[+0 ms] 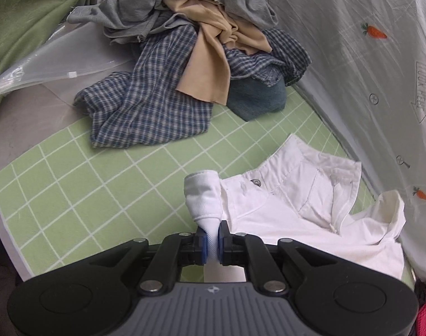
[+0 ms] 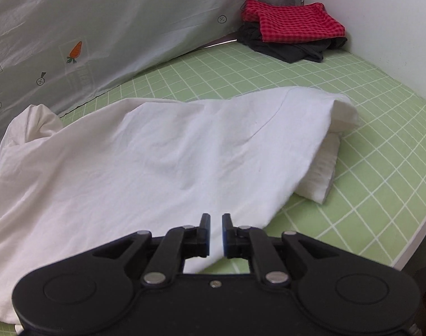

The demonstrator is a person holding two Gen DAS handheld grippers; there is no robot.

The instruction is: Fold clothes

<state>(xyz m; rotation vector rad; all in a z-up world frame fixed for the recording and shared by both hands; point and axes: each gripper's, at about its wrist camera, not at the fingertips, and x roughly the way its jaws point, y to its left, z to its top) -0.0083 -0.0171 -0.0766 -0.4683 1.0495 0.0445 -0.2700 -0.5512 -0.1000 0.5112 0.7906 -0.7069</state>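
On the left side of the green grid mat (image 1: 81, 196), toward its far edge, sits a loose heap of clothes: a blue checked shirt (image 1: 145, 106) spilling forward, a tan garment (image 1: 210, 61) draped over it, grey pieces (image 1: 168, 0) on top and a dark teal item (image 1: 257, 98) at the heap's right foot. A clear plastic bag (image 1: 56, 61) lies off the mat's far left corner. Nearer, the left gripper (image 1: 211, 240) has its blue pads pinched tight on a ribbed cuff of the white garment (image 1: 291, 215), the cuff standing up between the jaws. The garment's collar and snap button lie just right of it, against the carrot-print sheet (image 1: 381, 70) along the mat's far edge. In the right wrist view the white garment (image 2: 157, 154) spreads across the mat's middle, and the right gripper (image 2: 215, 232) hovers over its near hem, jaws narrowly apart and empty. A folded red checked cloth (image 2: 291, 22) on a dark garment (image 2: 297, 47) rests in the far right corner
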